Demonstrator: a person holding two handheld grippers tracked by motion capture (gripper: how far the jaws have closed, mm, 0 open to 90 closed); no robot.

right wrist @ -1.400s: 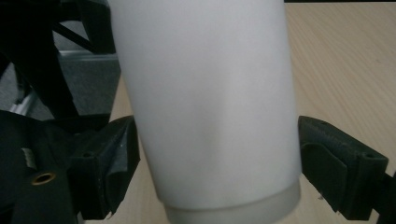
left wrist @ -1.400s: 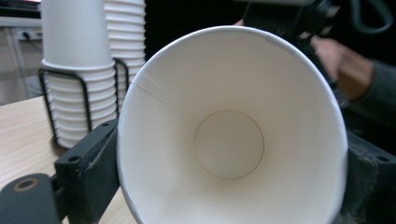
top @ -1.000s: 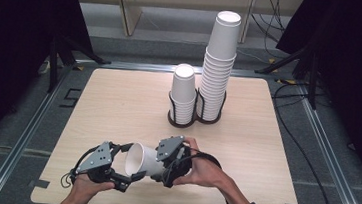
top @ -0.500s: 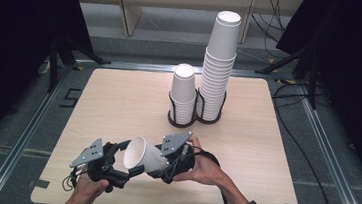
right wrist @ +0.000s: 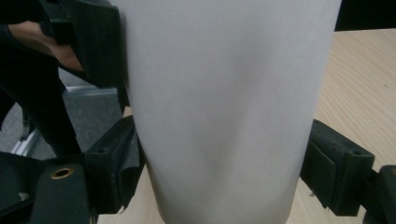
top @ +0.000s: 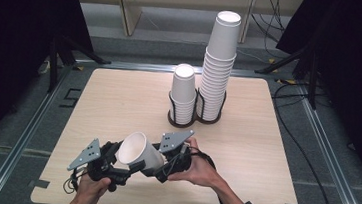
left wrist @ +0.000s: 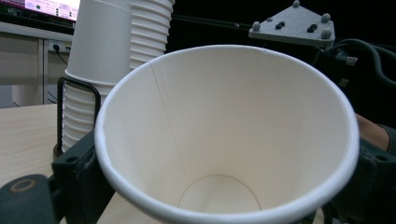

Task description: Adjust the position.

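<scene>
A white paper cup point(top: 139, 152) is held tilted just above the table's front edge, its mouth turned up and to the left. My left gripper point(top: 123, 168) has the cup's rim point(left wrist: 219, 140) between its jaws. They have just been closing and now press on it. My right gripper point(top: 156, 166) is shut on the cup's body point(right wrist: 224, 107) near its base, one jaw on each side. In the left gripper view I look straight into the cup. The right gripper view has the left gripper's jaw and a hand point(right wrist: 39, 37) at the upper left.
A black wire holder point(top: 183, 121) at the back middle carries a short stack of cups point(top: 183, 93) and a tall stack point(top: 220, 60). The wooden table point(top: 119, 96) is bare on both sides of them. A cable point(top: 290, 142) runs along the floor at the right.
The cup's mouth has tipped from facing left to facing up and left. The left gripper drew back a little from the rim and came back onto it. Both hands stayed in place.
</scene>
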